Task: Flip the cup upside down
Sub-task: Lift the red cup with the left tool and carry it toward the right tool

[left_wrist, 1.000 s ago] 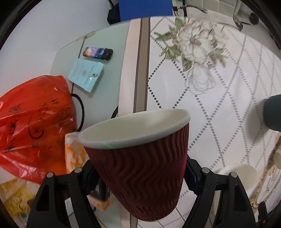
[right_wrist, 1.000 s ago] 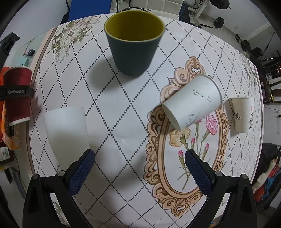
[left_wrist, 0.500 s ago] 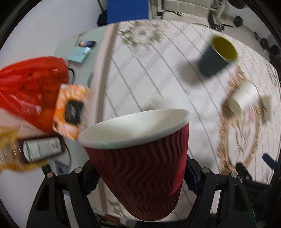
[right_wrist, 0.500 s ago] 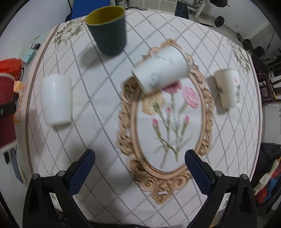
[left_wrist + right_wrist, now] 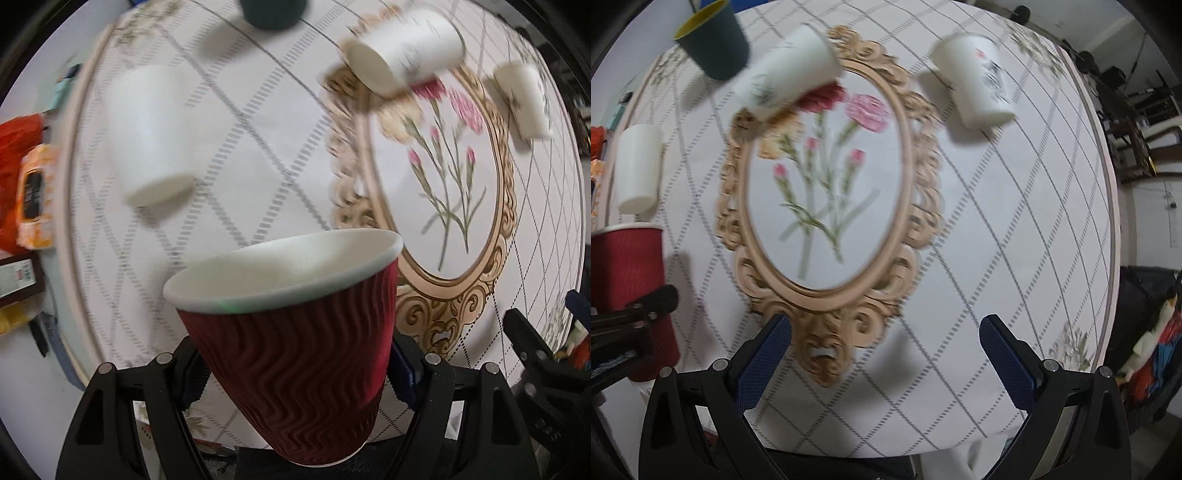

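Note:
My left gripper (image 5: 295, 365) is shut on a dark red ripple paper cup (image 5: 295, 332) with a white rim, held above the near edge of the table, its mouth facing away toward the table. The same cup shows at the left edge of the right wrist view (image 5: 628, 280) with the left gripper's black finger across it. My right gripper (image 5: 884, 354) is open and empty, over the near edge of the tablecloth below the oval flower frame (image 5: 827, 177).
On the patterned tablecloth (image 5: 1015, 221) are a plain white cup (image 5: 639, 166), a white cup lying on its side (image 5: 790, 74), a printed white cup (image 5: 979, 81) and a dark green cup with yellow inside (image 5: 713, 44). Red bag and packets lie off the left edge (image 5: 22, 147).
Both grippers have pulled back and swung toward the table's near side. The red cup stays gripped, and the left view now points over the table's centre instead of its left side.

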The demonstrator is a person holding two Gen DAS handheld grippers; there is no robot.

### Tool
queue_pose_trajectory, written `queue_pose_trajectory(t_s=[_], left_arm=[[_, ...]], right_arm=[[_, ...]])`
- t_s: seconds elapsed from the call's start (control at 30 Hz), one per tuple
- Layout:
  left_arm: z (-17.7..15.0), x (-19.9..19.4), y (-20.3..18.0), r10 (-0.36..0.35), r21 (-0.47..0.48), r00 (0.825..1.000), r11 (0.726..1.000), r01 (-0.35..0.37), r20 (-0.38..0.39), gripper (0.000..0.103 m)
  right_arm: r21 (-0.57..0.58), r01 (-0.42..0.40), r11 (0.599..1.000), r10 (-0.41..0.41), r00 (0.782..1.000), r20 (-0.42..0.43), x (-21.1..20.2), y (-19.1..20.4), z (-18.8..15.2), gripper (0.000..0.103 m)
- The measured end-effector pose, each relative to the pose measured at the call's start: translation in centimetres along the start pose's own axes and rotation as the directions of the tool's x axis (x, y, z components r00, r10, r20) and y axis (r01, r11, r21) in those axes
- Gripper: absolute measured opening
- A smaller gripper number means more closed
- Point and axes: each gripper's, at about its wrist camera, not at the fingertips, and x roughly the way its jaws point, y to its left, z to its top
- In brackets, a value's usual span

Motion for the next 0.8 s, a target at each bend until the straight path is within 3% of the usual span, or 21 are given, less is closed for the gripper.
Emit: queue_pose_trajectory(t_s=[0.33,0.8], left_arm=[[1.8,4.6,-2.0,0.009,0.001,0.998,1.000,-0.009,-0.069,0.078],[2.0,4.5,-0.9,-0.046,-0.028,0.996,0.999,0.044,-0.074,0.079]], right_arm=[[0.059,0.017,0.998,-0.016,1.000,-0.021,1.4,-3.8,-0.8,0.103],[0.048,0.003,0.999,-0.003,1.000,-0.008,1.2,-2.5,0.0,0.103]])
